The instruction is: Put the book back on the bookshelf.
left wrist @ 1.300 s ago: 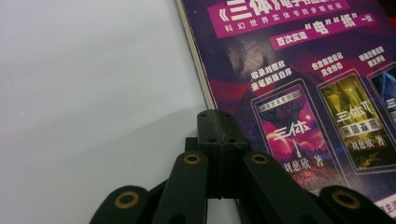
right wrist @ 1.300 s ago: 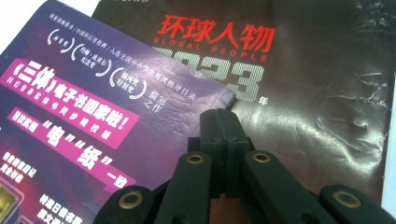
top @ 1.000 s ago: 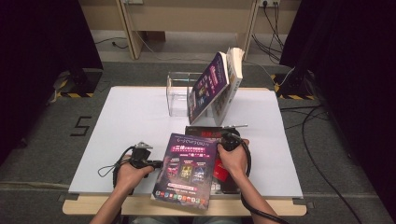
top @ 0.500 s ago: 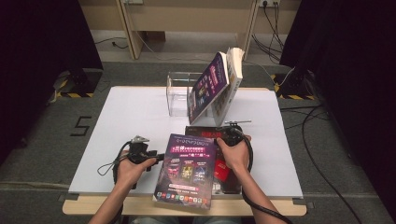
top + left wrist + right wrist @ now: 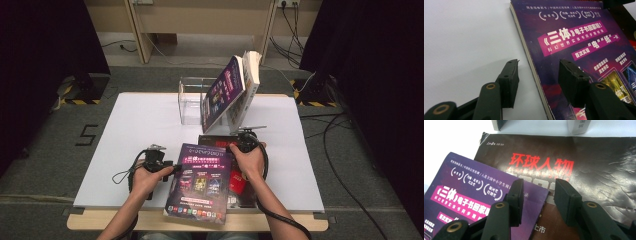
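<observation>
Purple magazine lies flat at the near edge of my white surface, its right part overlapping a dark magazine with red lettering that sits beneath it. My left claw is at the purple magazine's left edge, and its jaws have just been opening: one jaw rests over the bare surface and the other over the cover, with the spine edge between them and neither pad pressing on it. My right claw sits at the top right corner of the same magazine, jaws likewise just been opening and released, the corner lying between them. Farther back, a clear stand holds another purple magazine and a thick book leaning upright.
</observation>
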